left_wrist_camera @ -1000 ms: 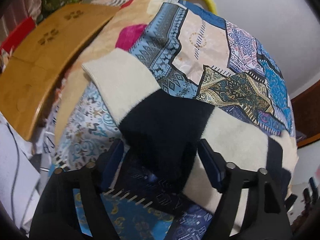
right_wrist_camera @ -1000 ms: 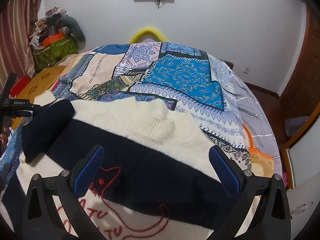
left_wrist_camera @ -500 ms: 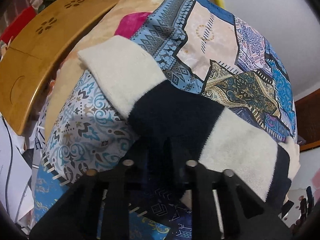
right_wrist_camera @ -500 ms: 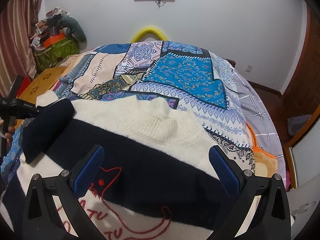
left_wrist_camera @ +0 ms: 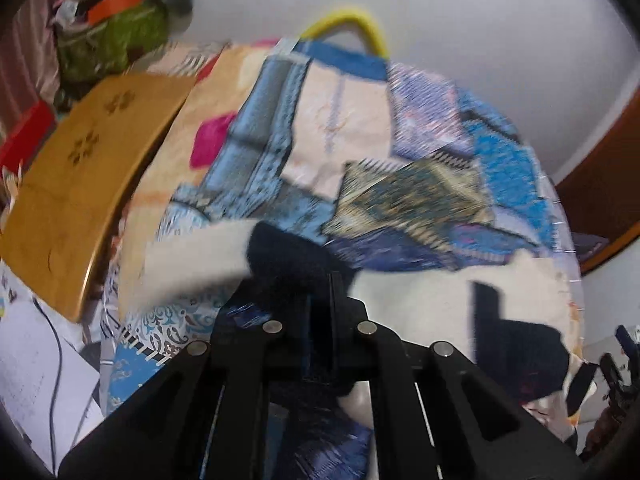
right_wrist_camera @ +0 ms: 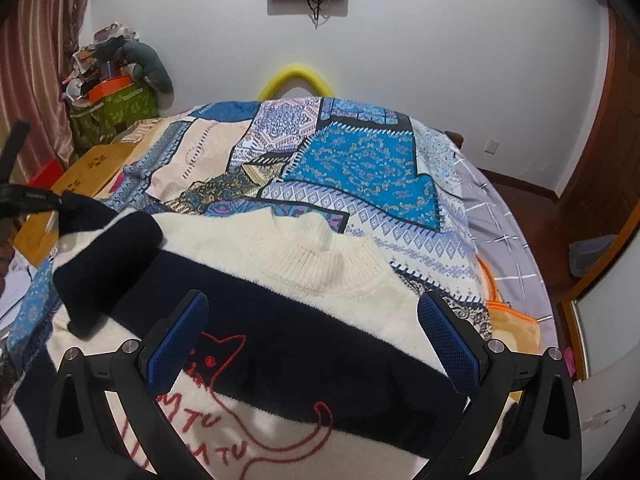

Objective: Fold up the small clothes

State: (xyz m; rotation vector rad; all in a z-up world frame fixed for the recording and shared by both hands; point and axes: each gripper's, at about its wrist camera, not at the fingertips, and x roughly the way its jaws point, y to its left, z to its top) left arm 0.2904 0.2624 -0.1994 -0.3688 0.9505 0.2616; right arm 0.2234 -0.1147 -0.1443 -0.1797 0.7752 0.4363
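A small cream and navy striped sweater with a red cat outline lies front up on the patchwork bedspread. My left gripper is shut on the navy band of the sweater's left sleeve and holds it lifted off the bed; the cream cuff hangs off to the left. In the right wrist view the raised sleeve shows at the left. My right gripper is open and empty, hovering over the sweater's chest below the collar.
A wooden folding table stands along the bed's left side, with papers below it. A green bag with clutter sits in the far left corner. A yellow foam arch is behind the bed. A grey checked sheet lies at the right.
My left gripper closed on the navy part of the sleeve and has lifted it up from the bed, view now blurred. The right gripper has stayed open over the chest.
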